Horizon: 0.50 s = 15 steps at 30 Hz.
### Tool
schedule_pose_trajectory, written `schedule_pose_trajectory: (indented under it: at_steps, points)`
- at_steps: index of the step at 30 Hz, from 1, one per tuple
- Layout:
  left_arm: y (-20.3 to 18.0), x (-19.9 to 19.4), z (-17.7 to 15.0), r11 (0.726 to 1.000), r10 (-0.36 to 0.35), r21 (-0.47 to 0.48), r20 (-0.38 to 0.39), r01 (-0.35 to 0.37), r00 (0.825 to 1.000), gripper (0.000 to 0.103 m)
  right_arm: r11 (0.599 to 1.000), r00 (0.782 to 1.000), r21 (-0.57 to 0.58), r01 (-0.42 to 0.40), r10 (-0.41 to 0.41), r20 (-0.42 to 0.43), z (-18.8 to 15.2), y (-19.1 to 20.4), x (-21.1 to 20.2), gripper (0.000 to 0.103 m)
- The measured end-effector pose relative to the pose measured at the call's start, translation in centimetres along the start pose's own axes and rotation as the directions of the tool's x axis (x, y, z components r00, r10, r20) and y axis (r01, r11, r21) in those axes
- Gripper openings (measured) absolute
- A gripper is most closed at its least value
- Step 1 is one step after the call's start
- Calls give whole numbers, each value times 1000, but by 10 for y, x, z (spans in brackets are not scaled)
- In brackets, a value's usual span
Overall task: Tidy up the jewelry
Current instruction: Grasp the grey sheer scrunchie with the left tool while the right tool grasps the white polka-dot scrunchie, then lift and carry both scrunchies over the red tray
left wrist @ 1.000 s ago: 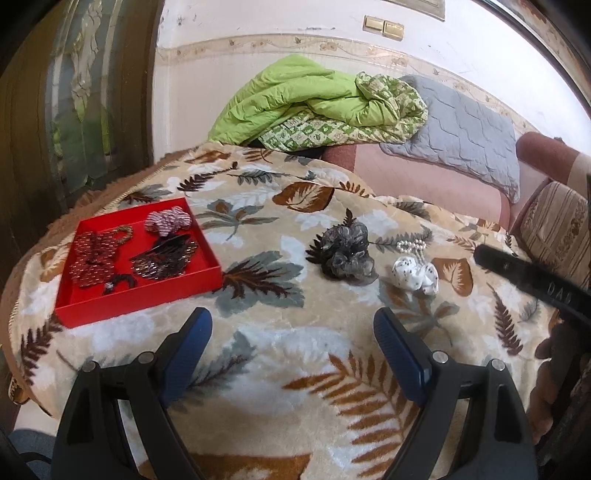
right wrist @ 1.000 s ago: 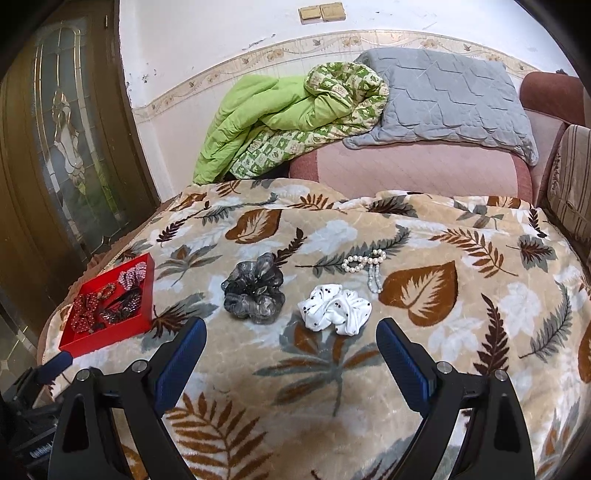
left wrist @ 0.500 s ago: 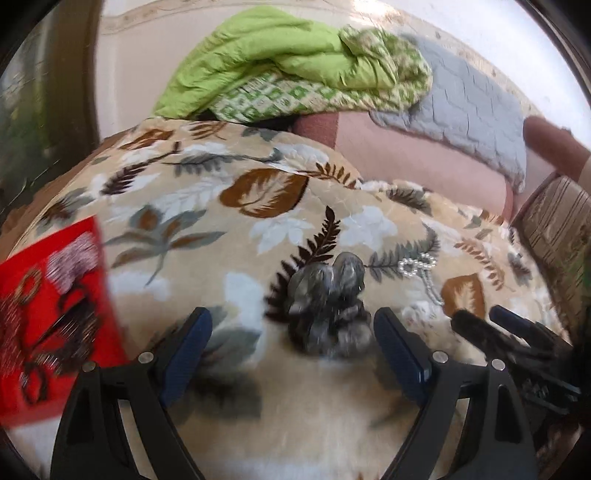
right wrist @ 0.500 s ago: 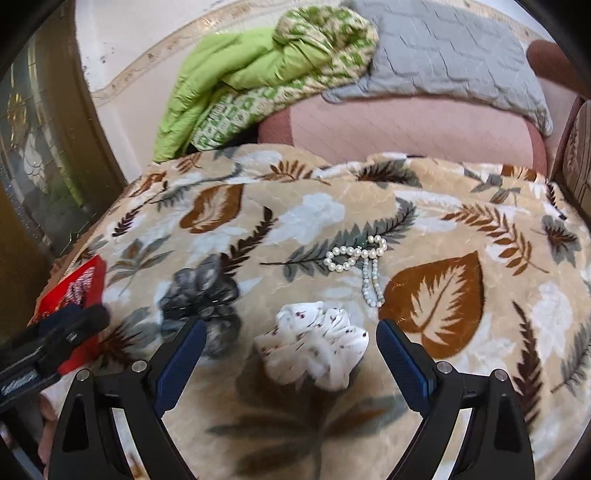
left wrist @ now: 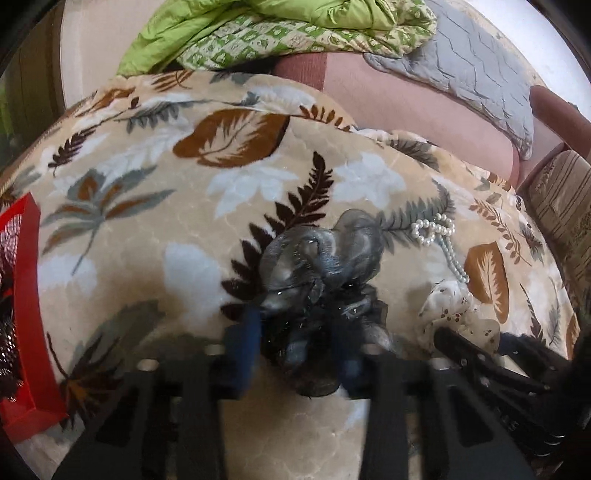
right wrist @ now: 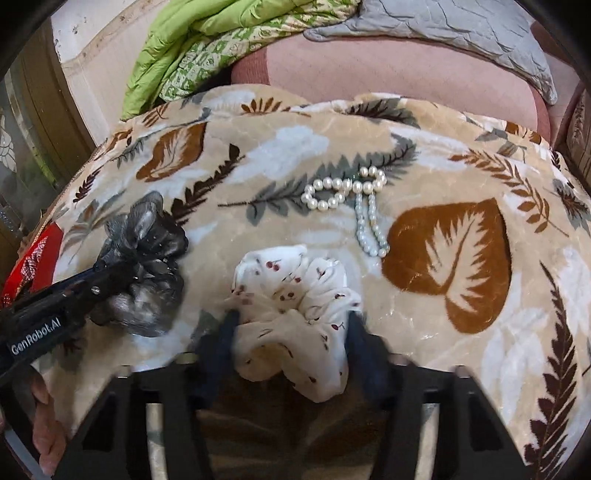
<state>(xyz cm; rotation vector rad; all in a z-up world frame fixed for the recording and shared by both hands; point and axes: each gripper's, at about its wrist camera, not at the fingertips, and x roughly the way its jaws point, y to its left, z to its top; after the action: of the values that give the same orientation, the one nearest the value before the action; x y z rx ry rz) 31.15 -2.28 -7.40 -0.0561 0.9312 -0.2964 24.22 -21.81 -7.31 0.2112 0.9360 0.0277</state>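
Observation:
A grey scrunchie (left wrist: 325,266) lies on the leaf-print blanket; my left gripper (left wrist: 299,350) has its blue fingers closed in on the scrunchie's near part, gripping it. It also shows in the right wrist view (right wrist: 147,258). A white dotted scrunchie (right wrist: 295,295) sits between the fingers of my right gripper (right wrist: 291,332), which press on its sides. It also shows in the left wrist view (left wrist: 454,310). A pearl bow clip (right wrist: 351,199) lies just beyond it, loose on the blanket. A red tray (left wrist: 26,332) with hair pieces is at the far left.
The leaf-print blanket (right wrist: 461,258) covers the bed. A green quilt (right wrist: 207,40) and a grey pillow (right wrist: 443,26) lie at the back against the wall. A striped cushion (left wrist: 561,206) is at the right. My left gripper's body (right wrist: 55,306) is close beside the white scrunchie.
Both grippers dropped down and forward onto the blanket. The left one's fingers closed on the grey scrunchie, the right one's on the white scrunchie. The red tray slid to the left edge of view.

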Motion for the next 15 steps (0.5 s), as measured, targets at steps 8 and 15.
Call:
schedule_pose_trajectory:
  at_steps: [8, 15]
  points:
    - [10, -27, -17, 998, -12, -58, -7, 12, 1000, 13, 999, 999, -33, -1, 3, 54, -10, 10, -21, 17]
    - [18, -93, -82, 993, -20, -119, 23, 22, 1000, 10, 998, 994, 0, -57, 57, 96, -43, 15, -73, 16]
